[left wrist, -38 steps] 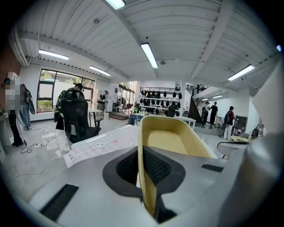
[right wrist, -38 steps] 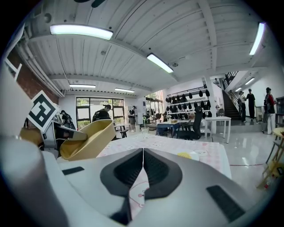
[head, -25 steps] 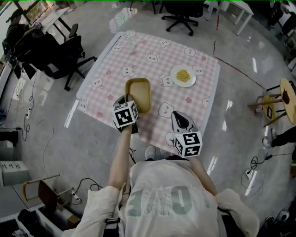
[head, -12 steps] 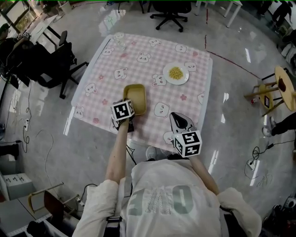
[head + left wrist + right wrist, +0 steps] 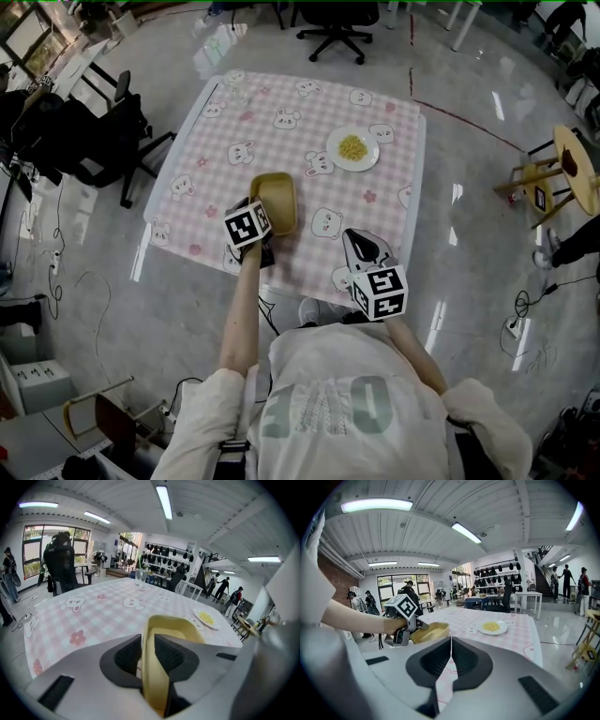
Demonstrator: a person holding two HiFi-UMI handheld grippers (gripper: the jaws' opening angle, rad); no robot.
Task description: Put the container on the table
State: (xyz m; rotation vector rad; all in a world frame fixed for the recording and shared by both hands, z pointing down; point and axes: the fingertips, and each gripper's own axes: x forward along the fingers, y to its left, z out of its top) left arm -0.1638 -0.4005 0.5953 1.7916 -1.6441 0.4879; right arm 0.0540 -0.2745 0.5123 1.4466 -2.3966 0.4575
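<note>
The yellow rectangular container (image 5: 275, 199) sits on the pink checked tablecloth near the table's (image 5: 281, 141) front edge. My left gripper (image 5: 262, 218) is at its near end. In the left gripper view the container's (image 5: 171, 626) near wall stands between the jaws of the left gripper (image 5: 147, 649), which are opening, and a thin gap shows beside the left pad. My right gripper (image 5: 361, 247) hovers over the front right of the table, shut with nothing in it. From the right gripper view (image 5: 451, 654) the container (image 5: 430, 631) and the left hand lie to the left.
A white plate of yellow food (image 5: 351, 148) lies at the back right of the table. A clear glass (image 5: 139, 577) stands at the far left corner. Office chairs (image 5: 89, 131) stand left and behind, a wooden stool (image 5: 561, 178) at the right.
The left gripper has come down with the container, which now rests on the cloth. The right gripper has stayed where it was.
</note>
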